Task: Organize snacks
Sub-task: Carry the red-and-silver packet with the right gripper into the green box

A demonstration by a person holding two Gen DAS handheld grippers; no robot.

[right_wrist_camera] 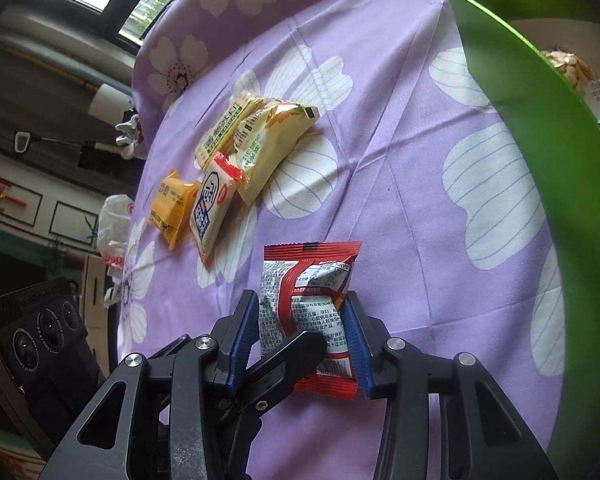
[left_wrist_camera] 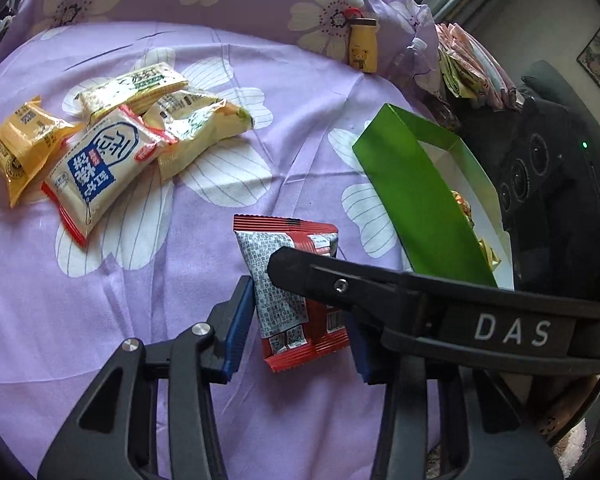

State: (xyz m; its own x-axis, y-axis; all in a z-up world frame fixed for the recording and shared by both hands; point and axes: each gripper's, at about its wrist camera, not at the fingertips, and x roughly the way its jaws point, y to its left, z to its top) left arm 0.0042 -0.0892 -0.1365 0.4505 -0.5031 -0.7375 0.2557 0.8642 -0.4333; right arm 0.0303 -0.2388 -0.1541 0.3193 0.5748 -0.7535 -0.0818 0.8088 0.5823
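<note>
A red and grey snack packet [left_wrist_camera: 288, 292] [right_wrist_camera: 306, 316] is held upright above the purple flowered cloth. Both grippers close on it from opposite sides. My left gripper [left_wrist_camera: 300, 320] has its blue pads against the packet; the right gripper's finger [left_wrist_camera: 340, 284] crosses in front. My right gripper [right_wrist_camera: 304, 336] also pinches the packet between its blue pads. A green box [left_wrist_camera: 412, 196] [right_wrist_camera: 548, 132] with snacks inside stands to the right. A pile of packets lies further off: orange [left_wrist_camera: 24, 144], white and blue [left_wrist_camera: 100, 168], yellow [left_wrist_camera: 196, 128].
A small yellow bear bottle [left_wrist_camera: 362, 46] stands at the cloth's far edge. A dark device with round lenses [left_wrist_camera: 532, 168] sits beyond the green box. The purple cloth [right_wrist_camera: 400, 160] covers the table.
</note>
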